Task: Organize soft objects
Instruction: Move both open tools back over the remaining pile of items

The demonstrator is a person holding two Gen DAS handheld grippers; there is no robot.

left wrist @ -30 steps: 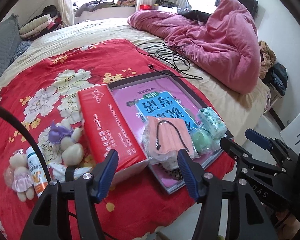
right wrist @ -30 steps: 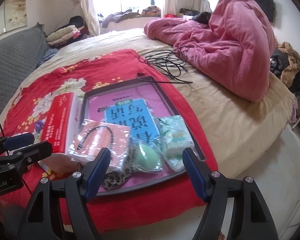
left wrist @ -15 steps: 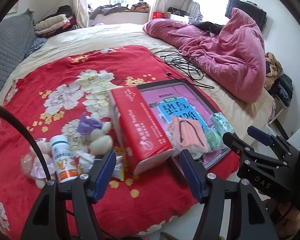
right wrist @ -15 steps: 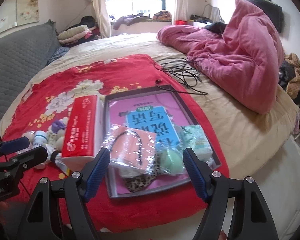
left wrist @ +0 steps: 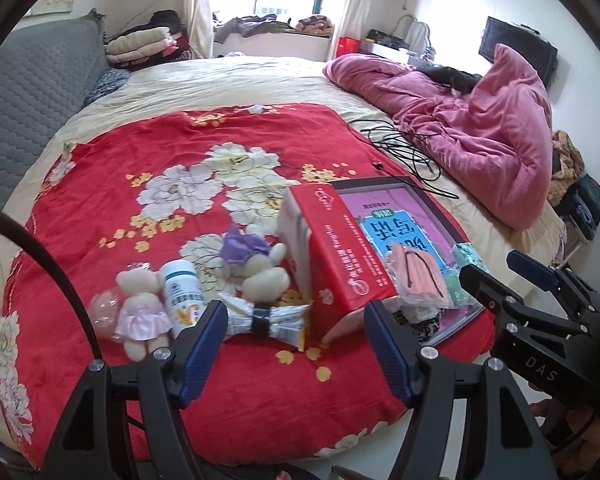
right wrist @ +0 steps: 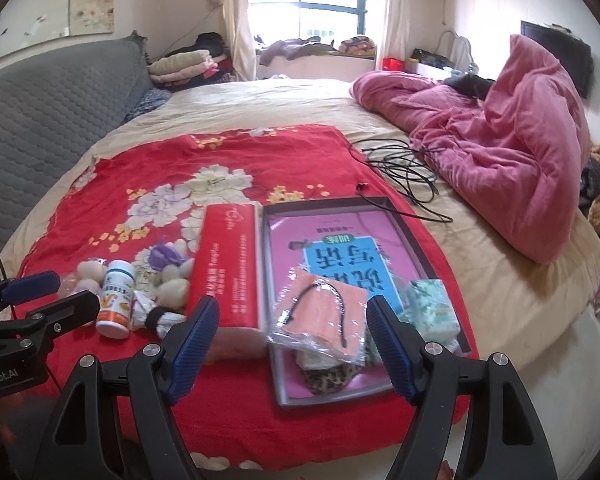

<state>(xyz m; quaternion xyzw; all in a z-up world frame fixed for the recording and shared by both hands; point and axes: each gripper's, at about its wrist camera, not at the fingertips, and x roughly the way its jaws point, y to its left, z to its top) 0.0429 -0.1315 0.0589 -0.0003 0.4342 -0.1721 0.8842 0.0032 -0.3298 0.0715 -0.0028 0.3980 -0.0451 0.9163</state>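
On the red flowered blanket (left wrist: 148, 148) lie a plush bear in a pink skirt (left wrist: 142, 308), a plush toy with a purple bow (left wrist: 256, 264), a white bottle (left wrist: 182, 292) and a tied snack packet (left wrist: 264, 318). A red tissue pack (left wrist: 336, 260) leans beside a flat dark tray (right wrist: 416, 236) that holds a bag of pink masks (right wrist: 324, 320), a green tissue packet (right wrist: 432, 308) and leopard-print cloth (right wrist: 328, 378). My left gripper (left wrist: 296, 344) hovers near the blanket's front edge, its jaws opening with nothing between them. My right gripper (right wrist: 292, 340) hangs open and empty over the tray's near end.
A heaped pink quilt (right wrist: 512, 136) fills the bed's right side, with black cables (right wrist: 400, 164) beside it. A grey padded headboard (right wrist: 56, 120) stands at the left. Folded clothes (right wrist: 180, 66) lie by the window. The bed's edge drops to pale floor at the front right.
Both grippers have pulled back and shifted left, so the plush toys and bottle now show in both views. The left jaws have spread a little. No object has moved.
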